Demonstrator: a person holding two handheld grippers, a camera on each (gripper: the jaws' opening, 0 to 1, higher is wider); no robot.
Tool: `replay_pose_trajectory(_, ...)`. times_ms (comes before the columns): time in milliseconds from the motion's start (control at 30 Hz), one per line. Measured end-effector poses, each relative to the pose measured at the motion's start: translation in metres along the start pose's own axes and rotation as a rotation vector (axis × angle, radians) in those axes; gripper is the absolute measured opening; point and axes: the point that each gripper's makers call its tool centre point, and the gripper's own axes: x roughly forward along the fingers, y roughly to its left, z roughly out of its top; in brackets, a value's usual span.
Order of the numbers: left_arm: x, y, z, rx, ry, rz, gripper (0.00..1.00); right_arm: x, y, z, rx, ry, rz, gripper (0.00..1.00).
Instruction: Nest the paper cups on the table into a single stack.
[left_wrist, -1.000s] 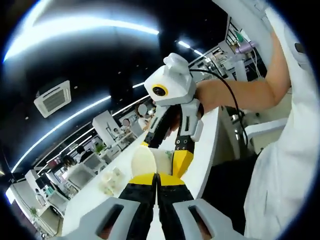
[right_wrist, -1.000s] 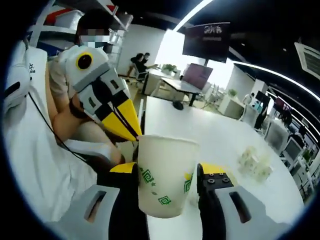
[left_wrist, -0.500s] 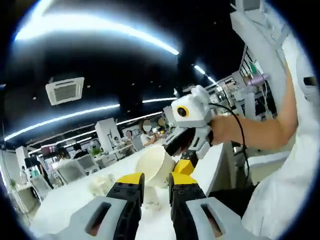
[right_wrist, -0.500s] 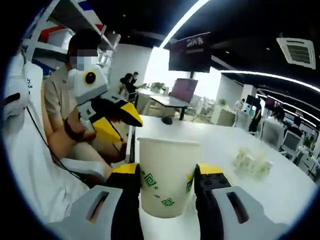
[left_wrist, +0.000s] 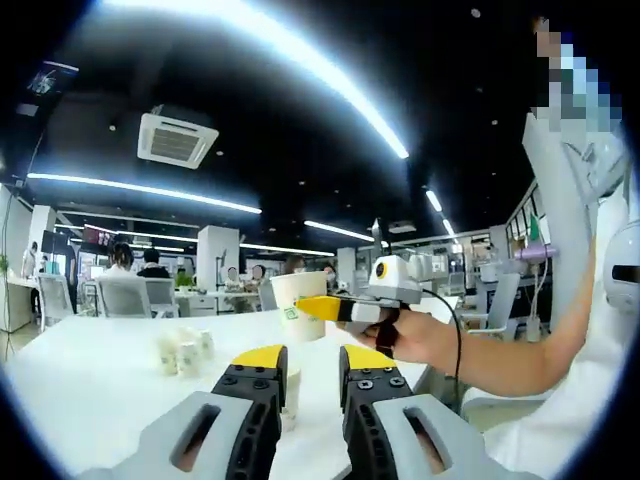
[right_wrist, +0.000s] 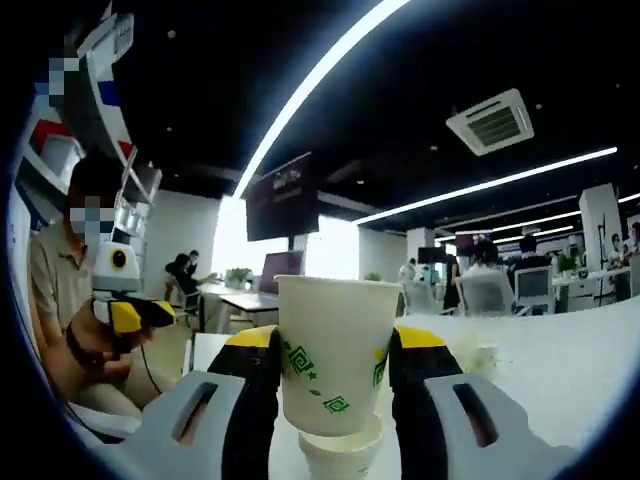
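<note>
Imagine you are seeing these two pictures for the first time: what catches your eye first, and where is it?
In the right gripper view, the right hand-held gripper grips a white paper cup with green marks, held just above a second cup below it. In the left gripper view, the left hand-held gripper is open over the white table, where a cluster of small cups stands.

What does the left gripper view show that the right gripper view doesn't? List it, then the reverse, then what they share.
Left gripper view: the open left gripper up close, and a hand carrying the right gripper. Right gripper view: a dark hanging screen, and close detail of the green print on the held paper cup. Both: that held cup, a second cup on the white table, and a ceiling air unit.
</note>
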Motion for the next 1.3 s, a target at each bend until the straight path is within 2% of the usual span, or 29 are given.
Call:
replay_pose_trajectory(200,0.003,-0.003,-0.004,0.025,0.011,-0.017,0.22,0.021,-0.006,-0.025,0.023,0.014,-0.011,0.46)
replay_pose_trajectory(233,0.003,-0.002,-0.005,0.031,0.017,-0.014,0.22,0.023,-0.005,-0.029,0.011,0.025,-0.010,0.46)
replay_pose_trajectory(300,0.000,0.002,-0.005,0.045,0.018,-0.004,0.21,0.025,-0.006,-0.038,-0.064,0.055,-0.028,0.46)
replay_pose_trajectory(367,-0.004,0.008,-0.003,0.039,0.009,0.010,0.21,0.028,-0.004,-0.045,-0.076,0.069,-0.027,0.46)
replay_pose_trajectory(533,-0.006,0.013,-0.004,0.036,0.007,0.023,0.20,0.029,-0.004,-0.052,-0.078,0.076,-0.031,0.46)
replay_pose_trajectory(933,-0.007,0.017,-0.003,0.040,0.002,0.037,0.18,0.028,0.006,-0.063,-0.147,0.108,-0.008,0.47)
replay_pose_trajectory(1067,-0.007,0.017,-0.004,0.037,-0.001,0.040,0.18,0.024,0.008,-0.074,-0.158,0.140,-0.004,0.59)
replay_pose_trajectory(1300,-0.002,0.013,-0.005,0.038,0.003,0.032,0.18,0.014,0.005,-0.076,-0.124,0.139,-0.023,0.61)
